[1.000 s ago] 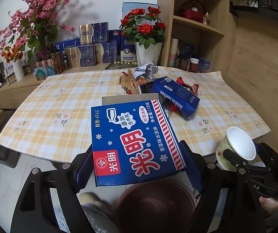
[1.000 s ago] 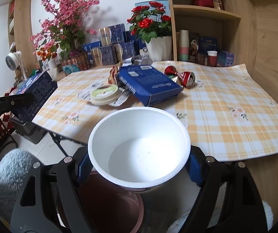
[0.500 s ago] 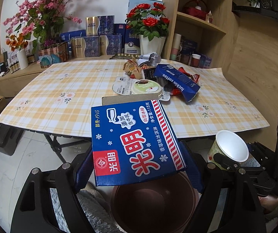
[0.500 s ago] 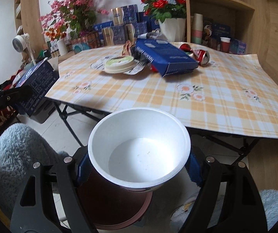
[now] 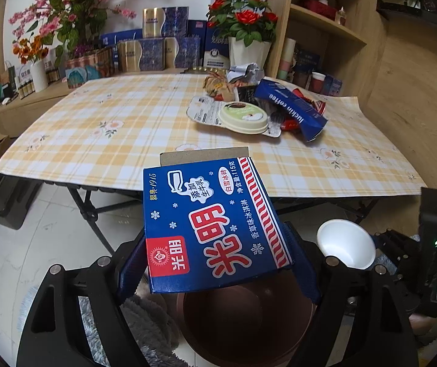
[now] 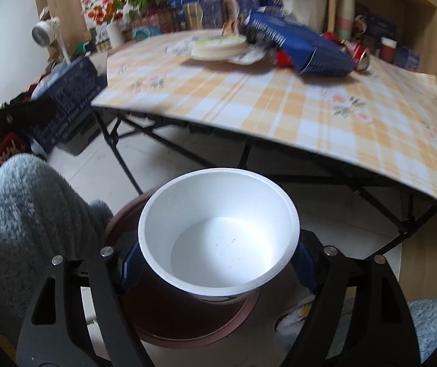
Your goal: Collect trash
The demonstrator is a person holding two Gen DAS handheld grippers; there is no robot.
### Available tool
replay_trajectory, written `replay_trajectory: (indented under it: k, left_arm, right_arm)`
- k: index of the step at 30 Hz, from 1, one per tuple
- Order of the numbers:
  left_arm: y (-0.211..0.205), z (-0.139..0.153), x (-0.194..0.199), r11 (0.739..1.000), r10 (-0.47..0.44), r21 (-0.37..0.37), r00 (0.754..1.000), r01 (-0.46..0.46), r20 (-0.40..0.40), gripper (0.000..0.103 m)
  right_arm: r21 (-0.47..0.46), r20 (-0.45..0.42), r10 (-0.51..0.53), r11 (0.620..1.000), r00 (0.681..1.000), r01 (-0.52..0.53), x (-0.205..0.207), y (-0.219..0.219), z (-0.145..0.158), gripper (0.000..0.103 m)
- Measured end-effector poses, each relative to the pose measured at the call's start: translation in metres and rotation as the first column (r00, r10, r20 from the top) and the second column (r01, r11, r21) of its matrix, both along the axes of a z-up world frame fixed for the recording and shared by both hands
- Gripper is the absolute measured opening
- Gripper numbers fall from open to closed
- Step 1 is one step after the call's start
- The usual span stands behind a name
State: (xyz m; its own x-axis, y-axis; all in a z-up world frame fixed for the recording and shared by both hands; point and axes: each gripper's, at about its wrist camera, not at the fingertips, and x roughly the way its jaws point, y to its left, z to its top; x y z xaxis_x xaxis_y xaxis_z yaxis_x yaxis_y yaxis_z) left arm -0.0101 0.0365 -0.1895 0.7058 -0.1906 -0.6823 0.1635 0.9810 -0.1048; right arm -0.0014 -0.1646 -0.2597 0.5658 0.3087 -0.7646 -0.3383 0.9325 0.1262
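My left gripper (image 5: 215, 263) is shut on a blue ice-cream carton (image 5: 209, 223) with red and white lettering, held above a brown bin (image 5: 243, 321) on the floor. My right gripper (image 6: 215, 263) is shut on a white paper bowl (image 6: 218, 238), also held over the brown bin (image 6: 188, 327). The bowl shows in the left wrist view (image 5: 345, 243) to the right of the carton. More trash lies on the table: a round lidded cup (image 5: 243, 117), a blue coffee box (image 5: 291, 108), crushed red cans (image 6: 356, 52) and wrappers (image 5: 218, 84).
The checked-cloth table (image 5: 120, 128) stands ahead on folding black legs (image 6: 126, 153). Flower vases (image 5: 249, 52), gift boxes (image 5: 157, 49) and wooden shelves (image 5: 325, 30) stand behind it. A person's fuzzy grey-blue sleeve (image 6: 23, 214) is at the left.
Both grippers have pulled back from the table and dropped lower, with carton and bowl still held. The brown bin now shows more fully beneath them.
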Motion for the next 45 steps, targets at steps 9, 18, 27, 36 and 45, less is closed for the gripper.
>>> replay_trajectory:
  k: [9, 18, 27, 36, 45]
  left_arm:
    - [-0.001, -0.010, 0.007, 1.000, -0.007, -0.013, 0.999, 0.006, -0.045, 0.080]
    - [-0.001, -0.018, 0.010, 1.000, -0.014, -0.012, 0.997, 0.013, -0.081, 0.080]
    - [-0.006, -0.020, 0.012, 1.000, -0.026, 0.007, 0.995, 0.027, -0.091, 0.080]
    - [-0.007, -0.026, 0.014, 0.999, -0.031, 0.017, 0.992, 0.034, -0.119, 0.080]
    - [-0.018, -0.035, 0.017, 0.996, -0.067, 0.050, 0.984, 0.077, -0.164, 0.080]
  right_arm:
    - [-0.023, -0.133, 0.008, 1.000, 0.991, -0.011, 0.012, 0.006, -0.035, 0.078]
    - [-0.041, -0.256, -0.014, 0.999, 0.967, 0.004, 0.027, 0.009, -0.066, 0.078]
    - [-0.060, -0.323, 0.020, 0.997, 0.946, -0.041, 0.029, 0.016, -0.081, 0.079]
    - [-0.032, -0.322, 0.026, 0.999, 0.946, -0.039, 0.030, 0.017, -0.079, 0.094]
    - [-0.026, -0.185, -0.054, 0.998, 0.981, 0.050, 0.028, 0.000, -0.047, 0.097]
